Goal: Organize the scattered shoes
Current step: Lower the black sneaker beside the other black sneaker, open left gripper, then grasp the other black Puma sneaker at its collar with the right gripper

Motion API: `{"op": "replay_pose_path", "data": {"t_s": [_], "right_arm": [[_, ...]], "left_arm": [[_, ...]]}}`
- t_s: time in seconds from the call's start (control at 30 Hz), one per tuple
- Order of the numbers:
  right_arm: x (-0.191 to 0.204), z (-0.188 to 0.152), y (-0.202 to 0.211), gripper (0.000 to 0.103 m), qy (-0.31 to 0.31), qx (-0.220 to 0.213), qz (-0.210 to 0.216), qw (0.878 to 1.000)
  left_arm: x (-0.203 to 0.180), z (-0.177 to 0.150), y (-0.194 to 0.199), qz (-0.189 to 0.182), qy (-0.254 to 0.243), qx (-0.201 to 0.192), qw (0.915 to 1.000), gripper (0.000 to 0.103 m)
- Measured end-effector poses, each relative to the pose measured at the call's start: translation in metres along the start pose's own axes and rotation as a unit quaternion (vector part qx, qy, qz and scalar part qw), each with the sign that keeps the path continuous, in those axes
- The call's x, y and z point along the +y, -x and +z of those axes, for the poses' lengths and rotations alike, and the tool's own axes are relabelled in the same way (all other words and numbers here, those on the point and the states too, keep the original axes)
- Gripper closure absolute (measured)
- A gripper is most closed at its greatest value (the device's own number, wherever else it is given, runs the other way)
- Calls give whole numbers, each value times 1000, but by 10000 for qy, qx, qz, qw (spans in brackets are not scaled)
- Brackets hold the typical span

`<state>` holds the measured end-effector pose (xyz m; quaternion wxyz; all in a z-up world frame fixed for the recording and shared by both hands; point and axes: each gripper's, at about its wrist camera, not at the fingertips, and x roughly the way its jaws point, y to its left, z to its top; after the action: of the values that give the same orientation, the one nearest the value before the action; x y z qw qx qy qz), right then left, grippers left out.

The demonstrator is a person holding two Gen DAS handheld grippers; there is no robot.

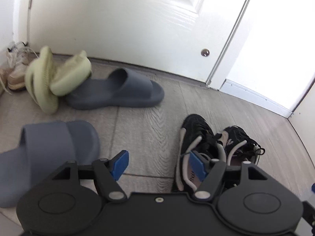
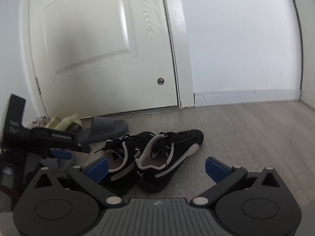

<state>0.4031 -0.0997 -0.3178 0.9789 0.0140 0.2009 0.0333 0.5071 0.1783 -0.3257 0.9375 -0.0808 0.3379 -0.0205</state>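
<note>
Down at floor level, the left wrist view shows the left tongs [image 1: 157, 166] spread wide with nothing between the blue pads [image 1: 120, 164]. Beneath and beyond them lies the grey wood-grain floor [image 1: 141, 125]. A pair of black sneakers [image 1: 198, 149] sits at the lower right, side by side, one partly hidden behind the right-hand pad. At the lower left a blue-grey slide [image 1: 49, 153] lies close to the camera, blurred. Its mate, a second blue-grey slide [image 1: 118, 92], lies farther back near the white door [image 1: 118, 19], toe pointing right. Two pale green slides [image 1: 55, 76] are heaped against its heel end, one standing on edge, the other resting across the blue-grey one. A beige sneaker [image 1: 16, 66] sits in the far left corner against the wall.

Next, the right wrist view shows the right tongs [image 2: 156, 169] also spread wide and empty. The black sneakers [image 2: 153, 153] lie on the floor [image 2: 246, 133] between and just beyond the pads, touching each other, openings facing the camera. The other gripper's black body [image 2: 39, 135] crosses the left edge, hiding part of the far blue-grey slide [image 2: 110, 127]. Behind it the green slides [image 2: 67, 122] and the beige sneaker [image 2: 40, 121] sit at the foot of the door [image 2: 98, 49].
</note>
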Motion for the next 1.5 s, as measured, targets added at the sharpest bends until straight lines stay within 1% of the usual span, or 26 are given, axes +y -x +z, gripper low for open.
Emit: {"op": "replay_pose_path", "data": {"t_s": [0.03,0.07,0.1,0.13,0.17,0.2,0.23,0.33,0.47,0.53,0.57,0.6,0.73,0.83,0.9,1.03,1.1,1.17,1.23,1.3,1.33,1.37,1.4,1.43,1.47,1.5], "right_arm": [[3,3,-5,1,297,26,-67,9995],[6,7,-9,7,593,53,-134,9981],[8,11,-18,12,856,128,-175,9961],[5,14,-32,26,920,298,-139,9952],[1,16,-43,40,738,486,-52,9961],[-4,16,-54,45,537,640,26,9965],[-9,14,-62,46,304,736,90,9968],[-23,7,-87,46,-394,1023,282,9936],[-42,-3,-118,46,-1304,1379,536,9804],[-44,-10,-121,46,-1634,1478,645,9733],[-41,-10,-123,52,-1666,1518,629,9722],[-35,-11,-123,54,-1644,1525,578,9728],[-11,-11,-120,57,-1554,1554,373,9748],[4,-11,-119,57,-1542,1584,268,9749],[2,-11,-125,56,-1804,1651,437,9687],[-3,-11,-123,52,-2171,1872,800,9547],[-10,-12,-123,51,-2379,1944,946,9469],[-19,-14,-123,49,-2629,1945,849,9412],[-25,-14,-124,49,-2619,1909,513,9446],[-28,-11,-128,49,-2427,1918,323,9504],[-27,-10,-133,50,-2314,2017,375,9510],[-25,-10,-138,57,-2282,2113,471,9492],[-26,-12,-142,65,-2466,2155,580,9431],[-30,-15,-142,71,-2859,2172,587,9315],[-33,-18,-140,76,-3301,2185,479,9171],[-35,-21,-137,78,-3669,2172,369,9038]], "left_arm": [[3,-4,8,310,-40,-193,9993,26],[6,-10,13,458,33,-310,9985,24],[12,-18,14,458,236,-349,9981,18],[18,-22,8,255,449,-199,9985,18],[22,-22,-1,67,536,49,9985,18],[25,-21,-10,-120,619,298,9976,18],[25,-20,-15,-163,607,350,9974,18],[17,-16,-27,-16,291,183,9994,18],[14,-25,-37,-158,127,314,9993,18],[14,-27,-39,-179,138,351,9991,18],[14,-27,-39,-191,147,353,9991,18],[14,-27,-40,-190,156,337,9991,18],[21,-24,-41,-256,368,311,9985,18],[33,-22,-44,-327,725,358,9962,18],[40,-21,-46,-337,915,405,9944,18],[41,-20,-45,-104,820,324,9961,18],[42,-20,-44,-127,841,318,9959,18],[44,-19,-44,-199,882,318,9954,18],[45,-19,-44,-253,899,312,9951,18],[45,-18,-44,-256,881,321,9953,18],[45,-18,-44,-275,887,324,9951,18],[45,-18,-45,-294,893,327,9950,18],[46,-18,-45,-313,900,330,9949,18],[45,-18,-45,-290,877,322,9952,18],[45,-19,-45,-265,853,313,9955,18],[45,-19,-45,-245,826,307,9958,18]]}}
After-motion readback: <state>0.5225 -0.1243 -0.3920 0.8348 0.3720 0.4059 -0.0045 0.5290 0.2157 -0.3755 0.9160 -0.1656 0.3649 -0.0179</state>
